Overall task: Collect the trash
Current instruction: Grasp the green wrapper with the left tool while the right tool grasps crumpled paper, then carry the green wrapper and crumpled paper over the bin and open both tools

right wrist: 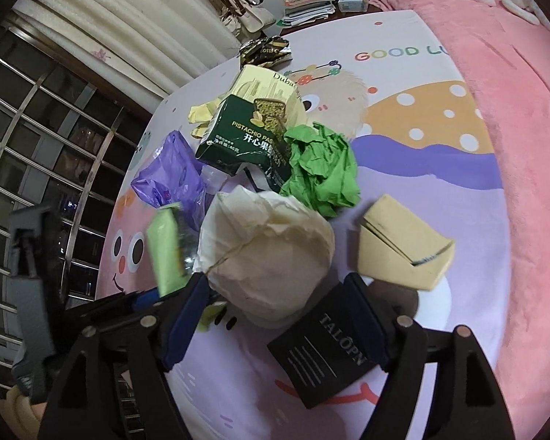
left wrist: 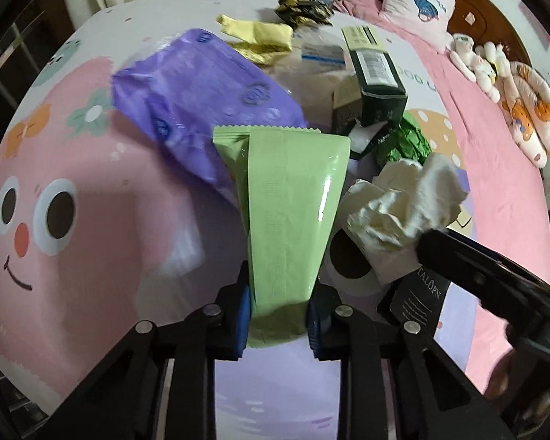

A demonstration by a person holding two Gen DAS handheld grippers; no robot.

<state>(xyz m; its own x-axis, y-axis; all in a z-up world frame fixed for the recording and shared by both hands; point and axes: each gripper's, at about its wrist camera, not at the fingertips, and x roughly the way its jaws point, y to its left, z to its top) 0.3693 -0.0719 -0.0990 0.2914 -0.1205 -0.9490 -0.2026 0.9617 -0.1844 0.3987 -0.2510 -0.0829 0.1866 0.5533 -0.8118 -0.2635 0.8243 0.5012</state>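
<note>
My left gripper [left wrist: 279, 315] is shut on a light green wrapper [left wrist: 289, 212], held upright above the bed sheet; the wrapper also shows in the right wrist view [right wrist: 165, 249]. My right gripper [right wrist: 275, 304] is shut on a crumpled white tissue [right wrist: 271, 253], just right of the wrapper; the tissue also shows in the left wrist view [left wrist: 399, 205]. A black TALOPN card [right wrist: 330, 359] lies on the sheet by the right finger. A purple plastic bag [left wrist: 201, 99], a dark green pistachio box [right wrist: 249, 135] and crumpled green paper [right wrist: 322, 168] lie beyond.
A folded tan cardboard piece [right wrist: 403, 242] lies right of the tissue. Yellow wrappers [left wrist: 260, 36] and black-gold wrappers [left wrist: 304, 7] lie farther back. A pink blanket [right wrist: 524, 146] and pillow [left wrist: 418, 3] are on the right. Window bars [right wrist: 36, 146] stand at the left.
</note>
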